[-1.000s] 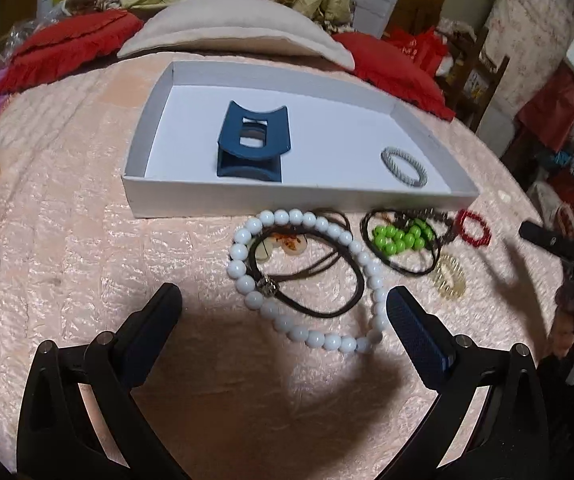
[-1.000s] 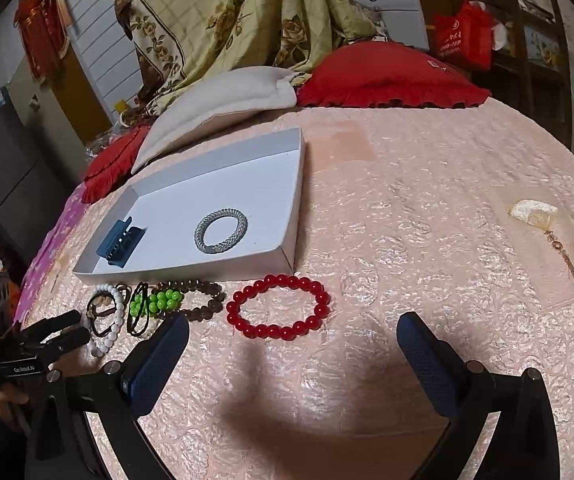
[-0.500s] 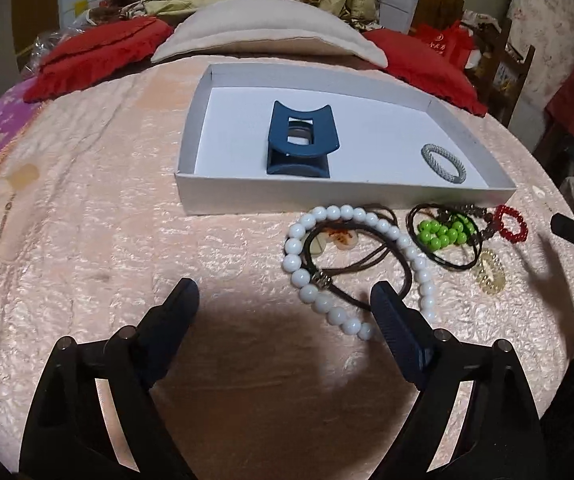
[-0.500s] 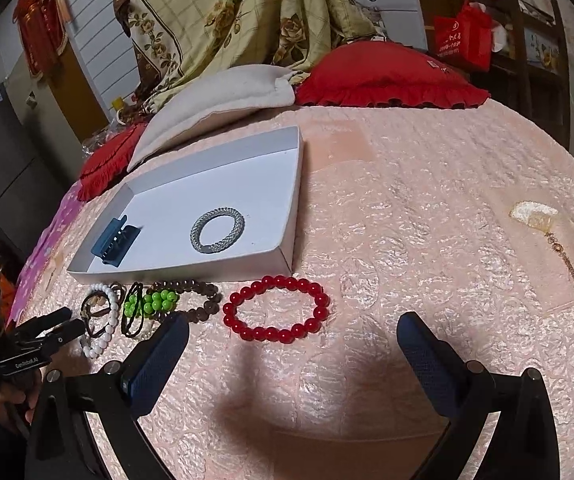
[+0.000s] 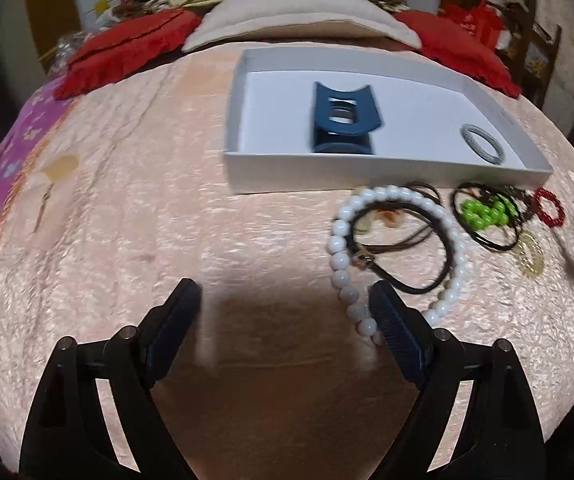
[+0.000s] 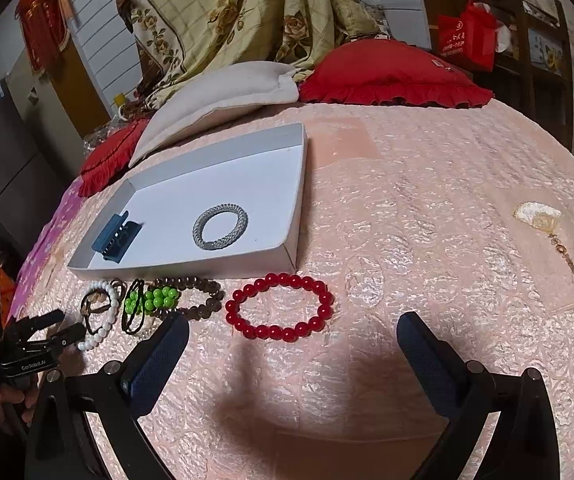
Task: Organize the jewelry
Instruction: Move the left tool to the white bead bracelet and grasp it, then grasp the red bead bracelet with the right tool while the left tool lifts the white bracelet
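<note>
A white bead bracelet (image 5: 337,240) lies on the pink bedspread with a black cord (image 5: 407,248) looped inside it. My left gripper (image 5: 283,304) hovers at its near-left arc, jaws closing. The right finger (image 5: 391,328) overlaps the bead strand, and a few beads sit just inside it, unpressed. The white tray (image 5: 367,172) holds a blue hair claw (image 5: 343,120) and a grey woven bracelet (image 5: 483,146). My right gripper (image 6: 293,340) stands open just short of the red bead bracelet (image 6: 279,306). Green beads (image 6: 151,298) and a brown bead bracelet (image 6: 203,304) lie in front of the tray (image 6: 183,270).
A yellowish clear ring (image 5: 529,256) lies right of the green beads (image 5: 485,212). A cream pendant with a tassel (image 6: 539,216) rests at the far right. A cream pillow (image 6: 215,108) and a red pillow (image 6: 391,76) line the back of the bed.
The left gripper's jaws have narrowed and it has swung left and tipped, so the jewelry sits further right; its right finger now overlaps the white bracelet. The right gripper has not moved.
</note>
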`<state>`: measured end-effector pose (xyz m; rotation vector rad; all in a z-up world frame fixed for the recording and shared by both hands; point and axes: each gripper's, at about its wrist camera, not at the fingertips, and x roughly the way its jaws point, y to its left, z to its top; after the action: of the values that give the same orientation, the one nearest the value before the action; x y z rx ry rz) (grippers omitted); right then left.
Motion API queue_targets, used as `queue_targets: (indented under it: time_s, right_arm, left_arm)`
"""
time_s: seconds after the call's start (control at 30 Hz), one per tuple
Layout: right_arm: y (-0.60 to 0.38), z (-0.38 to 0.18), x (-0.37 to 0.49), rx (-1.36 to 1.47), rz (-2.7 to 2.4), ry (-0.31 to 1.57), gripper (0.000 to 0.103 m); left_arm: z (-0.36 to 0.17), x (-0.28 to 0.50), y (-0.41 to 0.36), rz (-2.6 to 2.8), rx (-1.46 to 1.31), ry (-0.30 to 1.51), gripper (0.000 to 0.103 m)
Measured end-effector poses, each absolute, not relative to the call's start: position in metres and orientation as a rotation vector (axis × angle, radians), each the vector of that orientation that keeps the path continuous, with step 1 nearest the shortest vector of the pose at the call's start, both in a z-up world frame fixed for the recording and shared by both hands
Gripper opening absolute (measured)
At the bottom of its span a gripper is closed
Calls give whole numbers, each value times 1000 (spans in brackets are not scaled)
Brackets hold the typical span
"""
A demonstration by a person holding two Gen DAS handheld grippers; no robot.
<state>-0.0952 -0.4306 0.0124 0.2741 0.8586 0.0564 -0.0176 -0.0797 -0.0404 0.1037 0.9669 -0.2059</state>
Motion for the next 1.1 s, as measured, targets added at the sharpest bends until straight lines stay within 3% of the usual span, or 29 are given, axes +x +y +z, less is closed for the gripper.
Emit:
queue_targets:
  time_s: [0.03, 0.1, 0.23, 0.37, 0.4, 0.43, 0.5, 0.97, 1.0, 1.1]
  right_arm:
    - [-432, 13, -95, 278, 52, 857, 103]
    - [-433, 12, -95, 286, 45, 862, 103]
    - [-432, 11, -94, 279, 46, 867, 103]
    - [-434, 10, -94, 280, 39, 869, 103]
    - [-435, 10, -95, 283, 35, 870, 103]
    - [-435, 10, -95, 286, 33, 870, 103]
    - [-438, 10, -95, 296, 24, 873, 103]
    - [-468, 12, -94, 314, -47, 874, 103]
    - [-468, 13, -94, 300, -43, 876, 101]
    - [-465, 13, -93, 209, -67, 887, 77]
  left_arm:
    - [-39, -17, -78, -200, 98, 958, 67]
    - [-36, -17, -79, -212, 96, 940, 47]
    - [-37, -16, -91, -285, 124, 917, 44]
    - [-37, -15, -100, -325, 142, 899, 49]
    - [-37, -15, -100, -327, 141, 902, 45]
    - [-36, -15, -99, -326, 141, 900, 27]
    - [-35, -15, -95, -333, 131, 912, 8]
    - [10, -31, -60, -406, -89, 806, 8]
    - [14, -31, -59, -414, -106, 793, 8]
    - [21, -31, -56, -429, -138, 768, 8]
